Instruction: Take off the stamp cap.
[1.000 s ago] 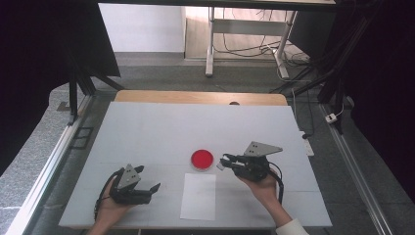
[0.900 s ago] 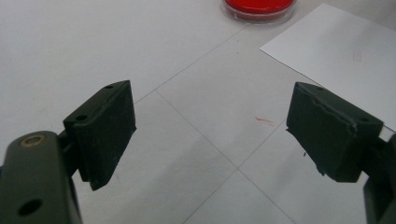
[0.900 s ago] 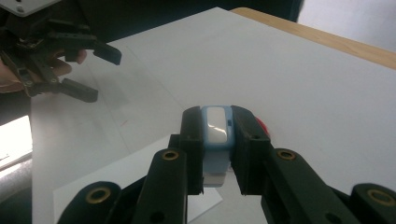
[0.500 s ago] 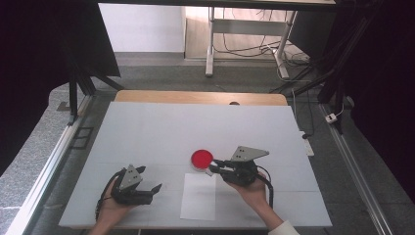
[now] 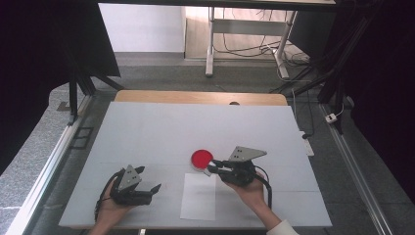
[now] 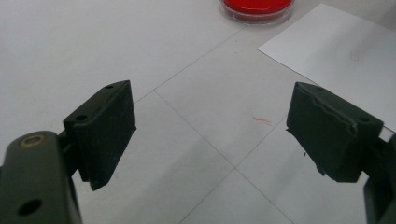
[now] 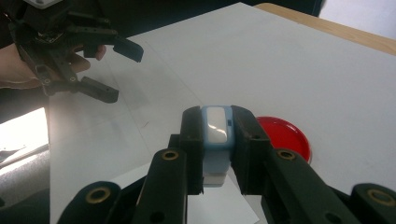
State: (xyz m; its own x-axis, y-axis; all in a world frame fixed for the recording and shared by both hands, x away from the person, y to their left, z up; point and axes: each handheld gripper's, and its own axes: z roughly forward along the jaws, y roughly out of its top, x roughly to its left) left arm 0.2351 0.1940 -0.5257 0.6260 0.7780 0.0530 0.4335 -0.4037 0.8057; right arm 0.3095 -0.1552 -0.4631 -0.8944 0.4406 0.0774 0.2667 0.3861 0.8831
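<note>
Count: one red dish [image 5: 201,158], one white paper sheet [image 5: 198,197], one small blue-white block [image 7: 216,135], two grippers — left [image 5: 149,180], right [image 5: 215,166].

**Two grippers low on the white table, red dish between sheet and jaws**

The white table [image 5: 195,127] ran from a wooden far edge [image 5: 200,97] to the near side, where two forearms came in. The left gripper [image 5: 149,183] sat at the near left in the left hand [image 5: 115,205], its jaws apart and pointing right. The right gripper [image 5: 211,167], held in the right hand [image 5: 252,191], pointed left with its tips just beside the near right rim of a round red dish [image 5: 201,158]. A small pale thing showed at those tips, too small to make out. A white sheet of paper [image 5: 198,197] lay just near of the dish, between the two hands.
</note>
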